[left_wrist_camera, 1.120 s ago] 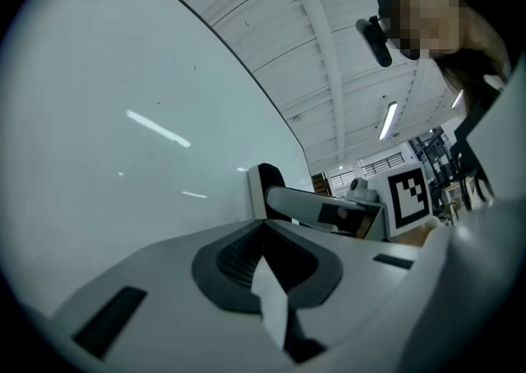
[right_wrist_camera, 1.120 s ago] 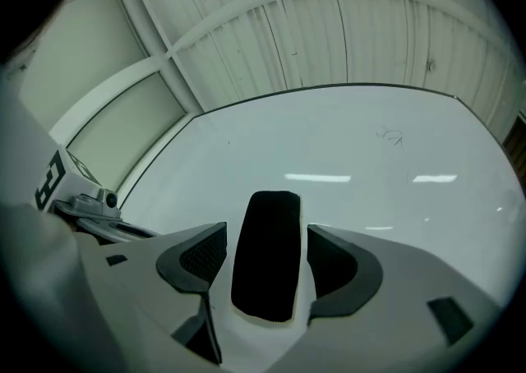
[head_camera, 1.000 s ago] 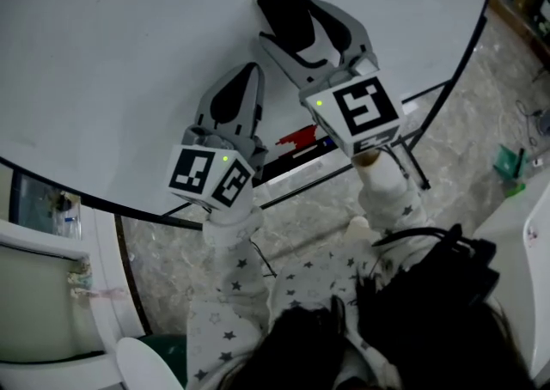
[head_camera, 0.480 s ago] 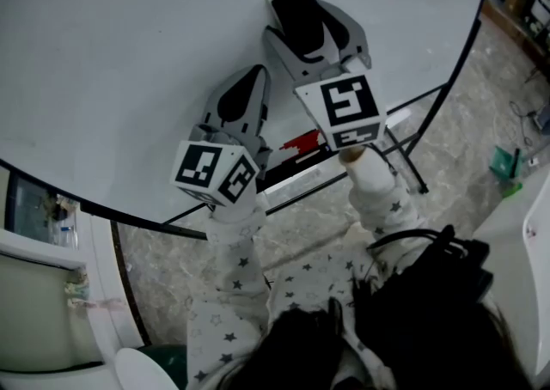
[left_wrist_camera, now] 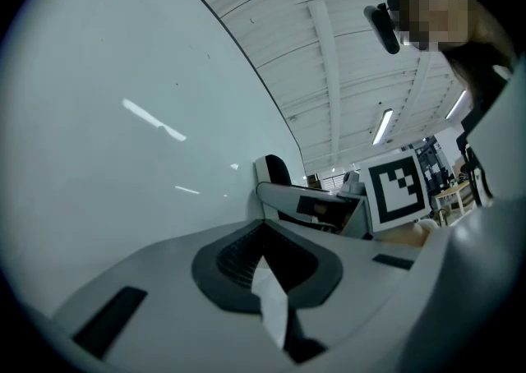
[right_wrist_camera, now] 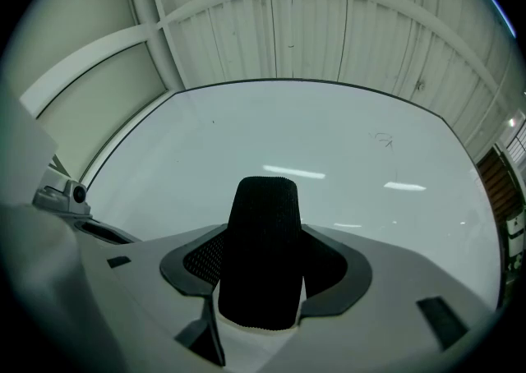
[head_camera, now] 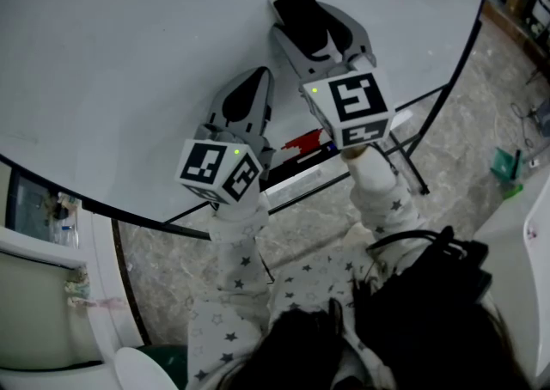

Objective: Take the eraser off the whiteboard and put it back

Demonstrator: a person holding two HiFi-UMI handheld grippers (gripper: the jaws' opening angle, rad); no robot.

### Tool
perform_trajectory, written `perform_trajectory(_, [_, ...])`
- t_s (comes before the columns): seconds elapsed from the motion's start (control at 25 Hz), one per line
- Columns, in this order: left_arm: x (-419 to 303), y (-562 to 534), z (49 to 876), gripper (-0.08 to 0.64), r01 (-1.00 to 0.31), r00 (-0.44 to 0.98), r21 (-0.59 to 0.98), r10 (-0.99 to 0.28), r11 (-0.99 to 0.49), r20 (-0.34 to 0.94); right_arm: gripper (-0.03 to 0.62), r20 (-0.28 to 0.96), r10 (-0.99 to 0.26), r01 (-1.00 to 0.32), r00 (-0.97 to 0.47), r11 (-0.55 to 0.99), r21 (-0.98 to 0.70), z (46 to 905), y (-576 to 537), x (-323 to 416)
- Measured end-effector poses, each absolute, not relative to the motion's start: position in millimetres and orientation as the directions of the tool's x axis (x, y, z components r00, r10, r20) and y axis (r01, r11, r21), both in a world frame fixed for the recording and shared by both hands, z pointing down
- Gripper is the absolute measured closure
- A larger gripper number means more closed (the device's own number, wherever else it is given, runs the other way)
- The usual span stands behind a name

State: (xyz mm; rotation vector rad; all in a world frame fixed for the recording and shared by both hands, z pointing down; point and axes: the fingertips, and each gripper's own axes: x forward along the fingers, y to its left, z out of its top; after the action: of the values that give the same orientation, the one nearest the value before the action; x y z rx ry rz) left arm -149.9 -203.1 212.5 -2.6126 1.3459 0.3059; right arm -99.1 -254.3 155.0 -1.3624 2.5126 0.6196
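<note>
The eraser (head_camera: pixel 295 12), black felt on a white base, rests against the whiteboard (head_camera: pixel 129 53). My right gripper (head_camera: pixel 304 2) reaches up to it with one jaw on each side. Those jaws have just been closing with the eraser between them. In the right gripper view the eraser (right_wrist_camera: pixel 261 248) fills the space between the jaws of the right gripper (right_wrist_camera: pixel 261 219), and I see no gap beside it. My left gripper (head_camera: pixel 255 76) points at the board lower left of it, jaws together and empty. The left gripper (left_wrist_camera: pixel 265 236) looks shut there too.
A tray (head_camera: pixel 292 175) along the board's lower edge carries a red marker (head_camera: pixel 301 139). The board's dark stand legs (head_camera: pixel 411 156) reach down to the marble floor at the right. A white appliance (head_camera: pixel 43 285) stands at the lower left. Star-print sleeves (head_camera: pixel 232 277) cover both forearms.
The right jaws stand slightly closer around the eraser than before. The left gripper has kept its place. The view itself shifted a little.
</note>
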Motion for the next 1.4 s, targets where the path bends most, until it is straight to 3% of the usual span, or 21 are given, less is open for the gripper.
perform_trajectory(0.44, [-159, -201, 223, 0.56, -0.83, 0.55, -0.051, -0.798, -0.556, -0.246, 0.331, -0.352, -0.7, -0.781, -0.621, 0.586, 0.213, 166, -242, -106])
perform_trajectory(1.4, [-92, -172, 250, 0.56, -0.843, 0.523, 0.052, -0.838, -0.535, -0.153, 0.331, -0.224, -0.554, -0.579, -0.802, 0.813, 0.058, 228, -211, -38])
